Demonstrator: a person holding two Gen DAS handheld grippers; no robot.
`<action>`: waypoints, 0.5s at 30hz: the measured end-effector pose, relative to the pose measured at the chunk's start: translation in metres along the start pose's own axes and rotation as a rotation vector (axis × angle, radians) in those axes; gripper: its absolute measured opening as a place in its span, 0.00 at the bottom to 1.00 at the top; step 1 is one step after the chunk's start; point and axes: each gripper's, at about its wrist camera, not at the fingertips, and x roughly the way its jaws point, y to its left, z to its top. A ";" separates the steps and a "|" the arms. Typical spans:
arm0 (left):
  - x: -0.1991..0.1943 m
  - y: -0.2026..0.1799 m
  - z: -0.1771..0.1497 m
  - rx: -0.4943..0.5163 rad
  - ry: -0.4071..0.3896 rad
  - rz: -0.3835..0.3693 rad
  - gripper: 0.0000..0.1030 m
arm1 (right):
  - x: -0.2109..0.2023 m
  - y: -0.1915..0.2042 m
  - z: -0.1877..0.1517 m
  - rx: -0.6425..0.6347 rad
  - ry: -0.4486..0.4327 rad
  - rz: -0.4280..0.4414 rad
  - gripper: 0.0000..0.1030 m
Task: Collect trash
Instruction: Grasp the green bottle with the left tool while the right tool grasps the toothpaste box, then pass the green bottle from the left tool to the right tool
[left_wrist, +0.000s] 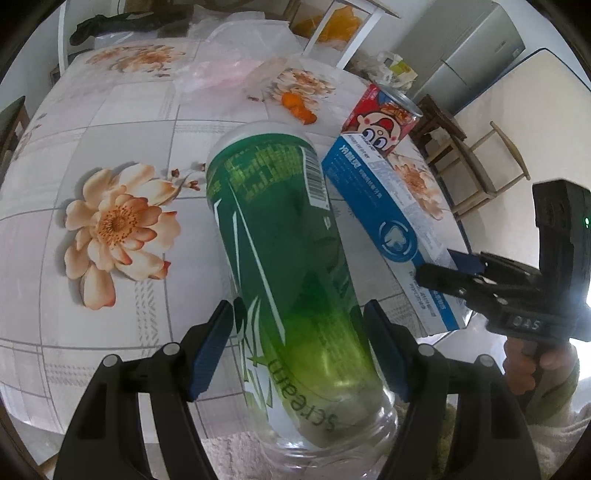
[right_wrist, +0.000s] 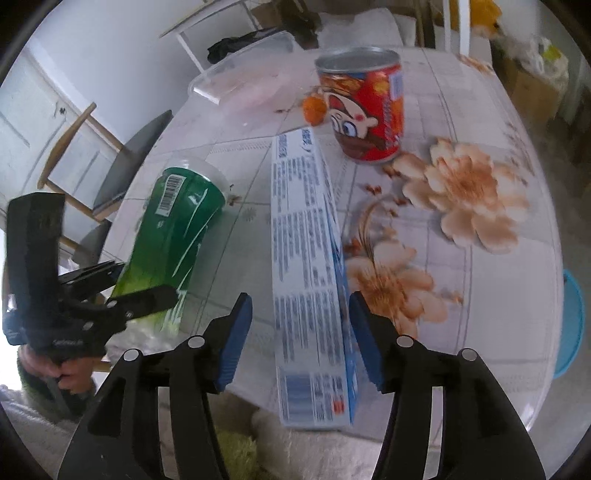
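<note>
A green-labelled clear plastic bottle (left_wrist: 280, 229) lies tilted, base resting on the flowered table (left_wrist: 110, 110), and my left gripper (left_wrist: 298, 310) is shut on its neck end. The right wrist view shows the same bottle (right_wrist: 177, 221) in the left gripper (right_wrist: 142, 280). A long blue-and-white toothpaste box (right_wrist: 306, 258) lies on the table, its near end over the edge. My right gripper (right_wrist: 300, 299) straddles it, open, with a gap at the left pad. In the left wrist view the right gripper (left_wrist: 436, 264) sits at the box (left_wrist: 384, 206).
A red cartoon can (right_wrist: 365, 107) stands upright behind the box, with orange peel (right_wrist: 314, 107) beside it. A clear plastic container (right_wrist: 243, 81) sits at the far edge. Chairs (left_wrist: 476, 173) stand around the table. A blue round object (right_wrist: 572, 325) is below the right edge.
</note>
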 end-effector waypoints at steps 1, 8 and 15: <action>0.000 -0.001 -0.001 0.004 0.002 0.008 0.69 | 0.004 0.002 0.001 -0.003 0.002 -0.016 0.51; 0.000 -0.014 -0.005 0.056 -0.015 0.082 0.69 | 0.016 0.002 0.005 0.017 0.006 -0.034 0.37; 0.004 -0.013 -0.002 0.038 -0.011 0.069 0.67 | 0.015 -0.005 0.008 0.057 -0.011 -0.014 0.34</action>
